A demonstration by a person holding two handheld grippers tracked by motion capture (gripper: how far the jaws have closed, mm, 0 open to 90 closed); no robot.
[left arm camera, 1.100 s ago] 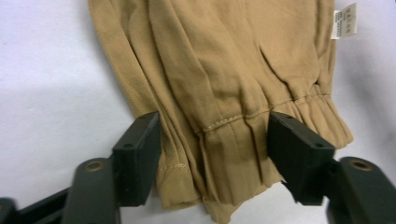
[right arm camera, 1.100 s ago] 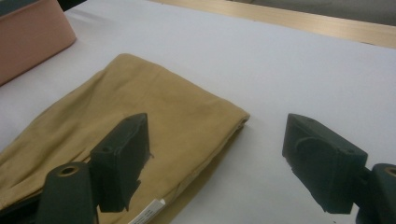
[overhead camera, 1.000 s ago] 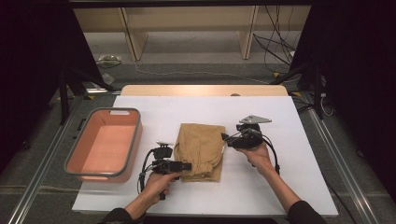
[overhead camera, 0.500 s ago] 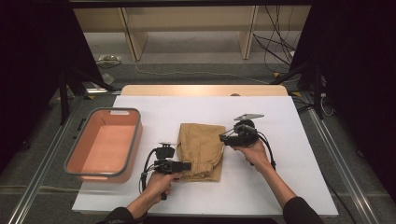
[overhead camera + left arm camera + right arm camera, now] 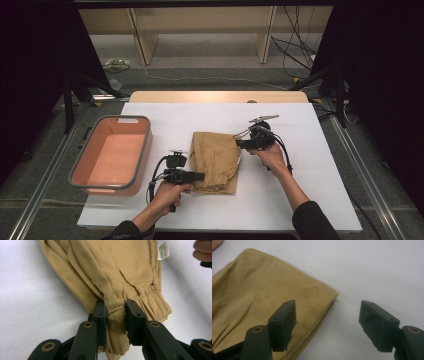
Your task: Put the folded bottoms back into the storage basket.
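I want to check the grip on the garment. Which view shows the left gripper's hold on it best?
The left gripper view: its jaws pinch a bunched edge of the tan garment. The high view shows the left gripper at the garment's near-left edge. The right gripper view shows another corner.

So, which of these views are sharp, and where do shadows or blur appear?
High view: soft, even light on the white table, dark surroundings. Left gripper view: tan cloth sharp, its seams clear, with the near jaws slightly blurred. Right gripper view: cloth corner soft, a faint shadow under its edge.
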